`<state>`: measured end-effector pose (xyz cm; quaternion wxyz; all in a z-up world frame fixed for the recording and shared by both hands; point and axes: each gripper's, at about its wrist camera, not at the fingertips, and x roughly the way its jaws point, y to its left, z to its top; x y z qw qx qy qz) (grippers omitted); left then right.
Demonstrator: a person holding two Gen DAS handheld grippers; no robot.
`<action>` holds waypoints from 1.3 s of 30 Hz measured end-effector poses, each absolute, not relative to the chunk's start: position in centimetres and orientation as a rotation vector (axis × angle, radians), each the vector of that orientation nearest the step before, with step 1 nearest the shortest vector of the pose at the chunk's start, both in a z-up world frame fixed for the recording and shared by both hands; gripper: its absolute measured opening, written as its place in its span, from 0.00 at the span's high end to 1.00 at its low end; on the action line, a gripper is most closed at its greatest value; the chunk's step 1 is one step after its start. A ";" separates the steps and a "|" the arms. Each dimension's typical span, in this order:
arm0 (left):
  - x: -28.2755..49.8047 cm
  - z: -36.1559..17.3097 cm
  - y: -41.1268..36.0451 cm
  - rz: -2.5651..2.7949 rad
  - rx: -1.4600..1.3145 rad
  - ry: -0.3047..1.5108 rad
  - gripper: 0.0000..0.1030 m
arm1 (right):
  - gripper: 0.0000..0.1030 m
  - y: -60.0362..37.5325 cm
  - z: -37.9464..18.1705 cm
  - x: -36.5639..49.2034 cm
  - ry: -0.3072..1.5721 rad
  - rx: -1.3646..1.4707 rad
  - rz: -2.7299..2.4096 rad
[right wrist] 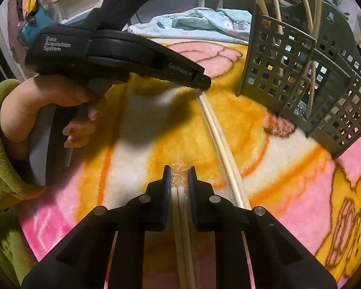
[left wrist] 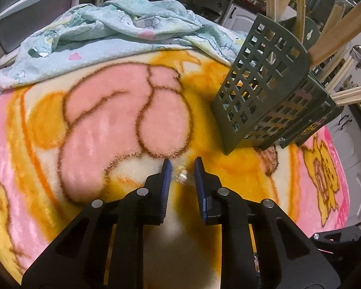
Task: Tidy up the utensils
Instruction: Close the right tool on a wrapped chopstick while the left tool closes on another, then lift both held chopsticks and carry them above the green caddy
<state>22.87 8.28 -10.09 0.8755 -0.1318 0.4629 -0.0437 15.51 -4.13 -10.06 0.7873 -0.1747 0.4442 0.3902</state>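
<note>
Lying straight ahead of the left tool, a wrapped pair of chopsticks is resting on the fleecy blanket of a bed, its long axis running from the left tool's tip back toward the right side. In the left wrist view only the near end of that pair, with its crinkled clear wrap, is showing between the blue pads, which are standing apart and not yet pinching it. The right tool is already gripping a second wrapped pair, clamped on it lengthwise so the sticks are running back between the fingers. The green slotted basket is standing up and to the right of both tools, with wooden spatulas and more chopsticks already poking out of it; it is nearer the right tool, so the held pair probably goes there first. On the left tool's black body, white lettering is reading "Data Acquisition System" and "GenRobot.AI". The blue printed cloth is lying crumpled at the far edge.
</note>
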 end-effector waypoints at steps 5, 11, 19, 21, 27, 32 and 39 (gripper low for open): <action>22.9 -9.9 8.1 -0.081 -0.238 0.964 0.91 | 0.90 -4.4 -8.9 15.1 0.942 -0.355 0.850; 22.4 -9.2 8.1 -0.092 -0.239 0.945 0.98 | 0.90 -5.4 -7.0 14.7 0.906 -0.309 0.848; 21.0 -6.9 7.4 -0.124 -0.244 0.886 0.99 | 0.91 -8.0 -4.4 15.1 0.863 -0.225 0.821; 20.6 -6.1 7.2 -0.132 -0.242 0.868 0.99 | 0.91 -8.9 -3.8 15.2 0.850 -0.203 0.810; 19.3 -3.6 6.6 -0.164 -0.252 0.810 0.99 | 0.91 -11.0 -2.1 15.6 0.809 -0.147 0.777; 18.3 -1.6 6.0 -0.196 -0.266 0.764 0.99 | 0.93 -11.9 -0.9 16.2 0.775 -0.118 0.748; 17.3 1.0 5.1 -0.243 -0.270 0.708 0.99 | 0.94 -13.6 0.4 16.6 0.731 -0.089 0.714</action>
